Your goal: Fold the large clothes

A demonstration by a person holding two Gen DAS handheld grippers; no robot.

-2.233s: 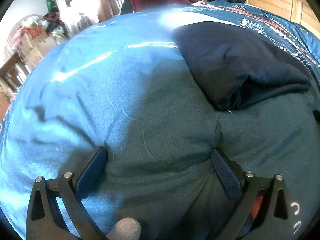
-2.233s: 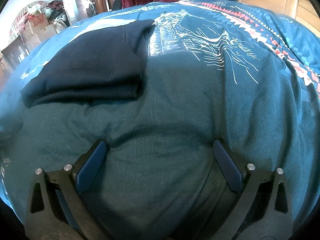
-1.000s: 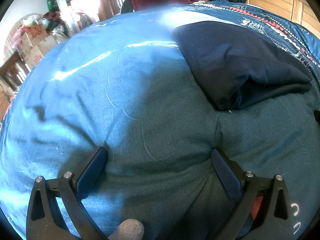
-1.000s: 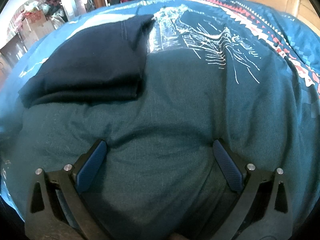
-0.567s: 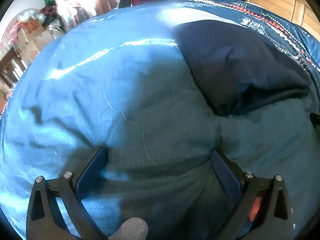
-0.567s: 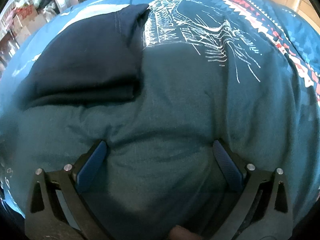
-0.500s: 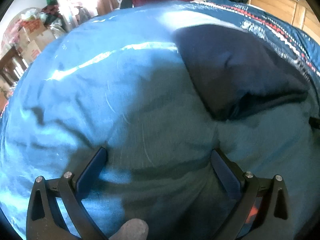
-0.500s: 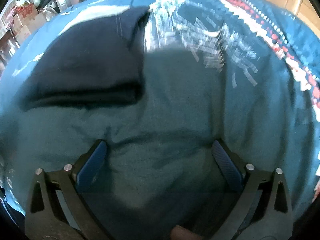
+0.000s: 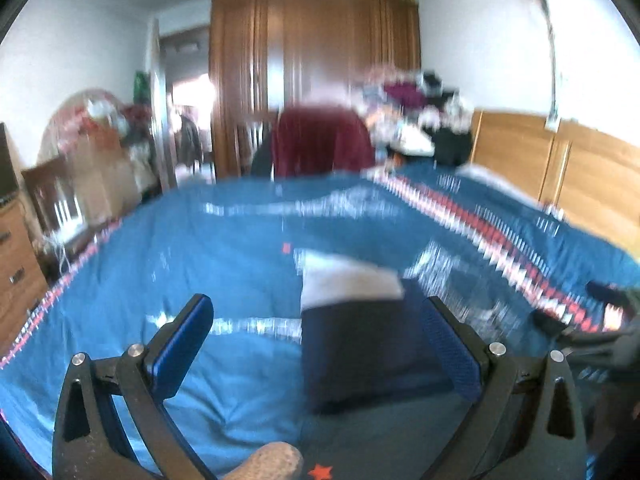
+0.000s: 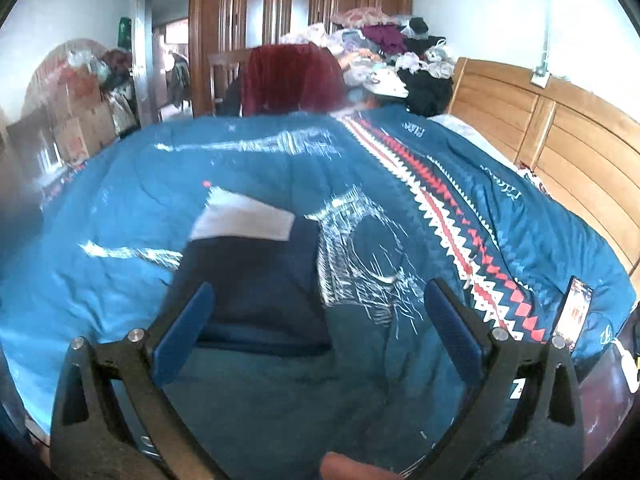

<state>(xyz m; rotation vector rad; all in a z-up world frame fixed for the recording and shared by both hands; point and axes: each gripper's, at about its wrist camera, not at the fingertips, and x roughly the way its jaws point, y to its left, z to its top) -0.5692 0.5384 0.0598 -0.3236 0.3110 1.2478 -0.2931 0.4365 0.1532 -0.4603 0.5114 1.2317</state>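
A folded dark navy garment (image 9: 360, 352) with a white panel at its far end lies on the blue quilt (image 9: 200, 264). In the left wrist view, which is motion-blurred, it sits just beyond my left gripper (image 9: 316, 344), toward the right finger. That gripper is open and holds nothing. In the right wrist view the navy garment (image 10: 256, 280) lies ahead and left of centre on the quilt (image 10: 120, 208). My right gripper (image 10: 318, 328) hangs above the quilt, open and empty. Neither gripper touches the garment.
A phone (image 10: 574, 308) lies near the bed's right edge. The wooden headboard (image 10: 560, 140) runs along the right. Beyond the bed stand a chair draped in red cloth (image 10: 288, 80), a heap of clothes (image 10: 392, 52) and a wooden wardrobe (image 9: 316, 60). Boxes and clutter (image 10: 80, 80) fill the left.
Both grippers have lifted off the quilt and tilted up, so the room now shows. The folded navy garment stays where it lay. Both stay open.
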